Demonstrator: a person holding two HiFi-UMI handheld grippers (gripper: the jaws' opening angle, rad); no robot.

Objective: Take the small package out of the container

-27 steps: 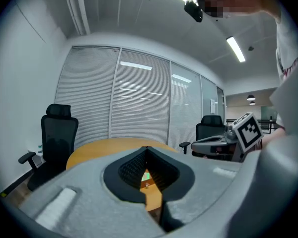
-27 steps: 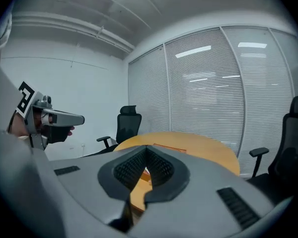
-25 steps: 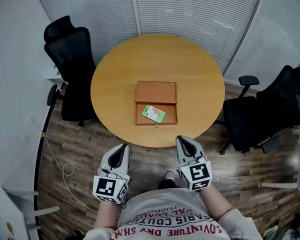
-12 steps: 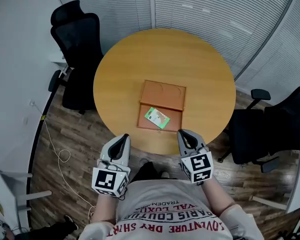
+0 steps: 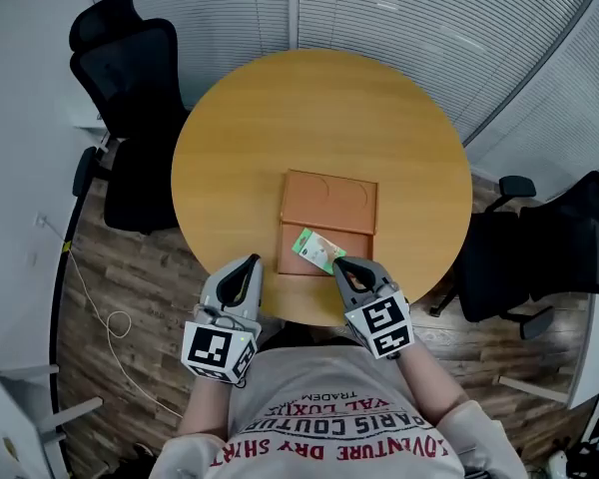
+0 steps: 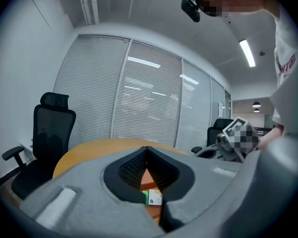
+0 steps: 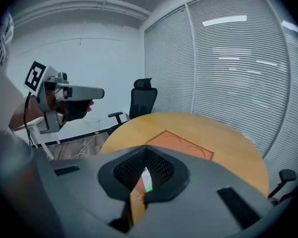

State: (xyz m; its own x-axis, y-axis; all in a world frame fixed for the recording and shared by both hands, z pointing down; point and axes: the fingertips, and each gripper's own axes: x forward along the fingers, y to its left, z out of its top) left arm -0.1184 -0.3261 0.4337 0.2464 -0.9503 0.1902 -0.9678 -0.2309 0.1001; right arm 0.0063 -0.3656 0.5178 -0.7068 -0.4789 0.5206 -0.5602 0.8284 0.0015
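Small package: green and white; lies tilted in the lower half of the container, below centre of frame
Container: shallow orange-brown box, lying open on the round table; its lower edge is near the table rim
Right gripper: jaws closed on nothing; tips just beside the package's lower right corner; contact cannot be told
Left gripper: jaws closed, empty; lower left, apart from the container
Risk: closed jaws would likely shove the package rather than seize it; a hard push may slide the unheld container; a grip on one corner may let it slip
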